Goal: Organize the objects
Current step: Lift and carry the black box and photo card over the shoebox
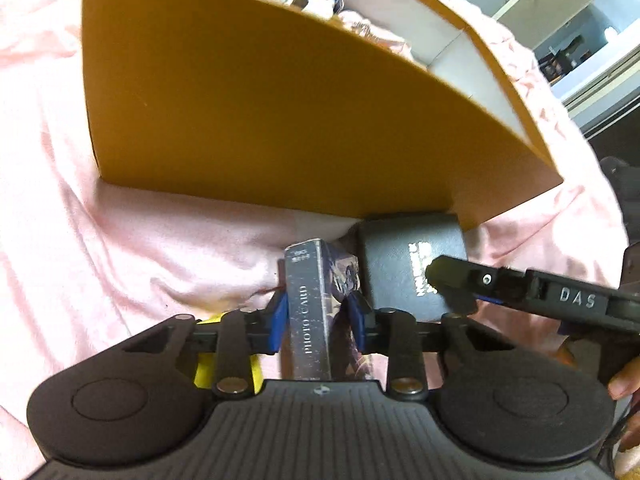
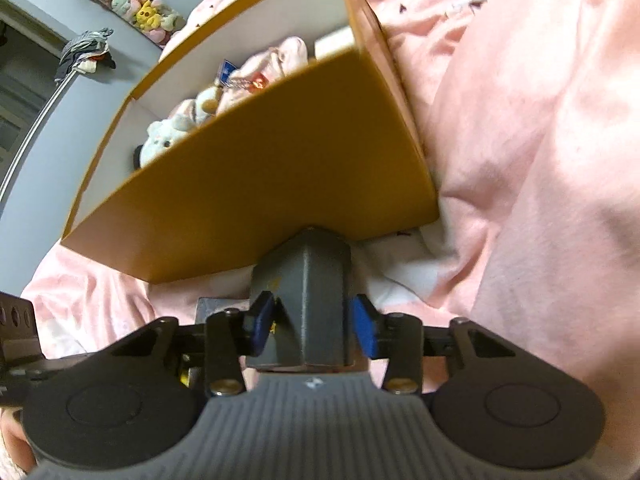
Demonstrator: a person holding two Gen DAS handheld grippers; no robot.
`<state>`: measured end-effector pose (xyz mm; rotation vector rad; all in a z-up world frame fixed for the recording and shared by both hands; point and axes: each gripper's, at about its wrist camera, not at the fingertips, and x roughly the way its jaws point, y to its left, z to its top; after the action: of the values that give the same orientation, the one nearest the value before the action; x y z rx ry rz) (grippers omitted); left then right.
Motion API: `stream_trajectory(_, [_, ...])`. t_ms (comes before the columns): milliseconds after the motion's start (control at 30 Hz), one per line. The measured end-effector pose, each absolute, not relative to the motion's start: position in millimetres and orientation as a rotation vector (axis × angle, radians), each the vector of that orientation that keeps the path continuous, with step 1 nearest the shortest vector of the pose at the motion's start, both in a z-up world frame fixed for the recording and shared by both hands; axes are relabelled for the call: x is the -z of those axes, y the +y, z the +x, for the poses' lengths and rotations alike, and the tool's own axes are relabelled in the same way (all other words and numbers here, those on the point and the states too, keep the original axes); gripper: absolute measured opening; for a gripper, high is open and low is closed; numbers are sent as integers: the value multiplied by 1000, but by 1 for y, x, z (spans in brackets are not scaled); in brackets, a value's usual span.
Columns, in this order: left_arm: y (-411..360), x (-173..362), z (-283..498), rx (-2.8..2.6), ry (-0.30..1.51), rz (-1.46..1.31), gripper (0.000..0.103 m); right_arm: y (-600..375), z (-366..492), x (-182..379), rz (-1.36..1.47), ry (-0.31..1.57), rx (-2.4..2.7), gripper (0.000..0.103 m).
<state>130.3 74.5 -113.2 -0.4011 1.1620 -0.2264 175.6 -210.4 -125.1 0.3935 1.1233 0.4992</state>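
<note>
My left gripper (image 1: 318, 318) is shut on a grey photo card box (image 1: 310, 312) with printed art, held just in front of the orange storage box (image 1: 260, 120). My right gripper (image 2: 314, 324) is shut on a dark grey box (image 2: 308, 300), also close to the orange storage box (image 2: 280, 176). In the left wrist view the dark box (image 1: 404, 264) sits right of the photo card box, with my right gripper's finger (image 1: 452, 276) across it. The orange box holds several plush toys (image 2: 176, 132) and keychains.
A rumpled pink blanket (image 2: 520, 160) covers the bed under everything. A shelf of plush toys (image 2: 132, 8) hangs on the grey wall at the back left. White furniture (image 1: 592, 56) stands beyond the bed in the left wrist view.
</note>
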Motion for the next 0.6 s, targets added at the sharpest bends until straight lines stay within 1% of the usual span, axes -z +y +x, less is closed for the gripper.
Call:
stream_trajectory(267, [74, 89, 114, 240, 1092, -398, 26, -211, 160, 93, 319, 1085, -525, 41])
stream_trajectory(600, [72, 28, 93, 283, 926, -436, 25, -230, 141, 24, 348, 923, -564, 41])
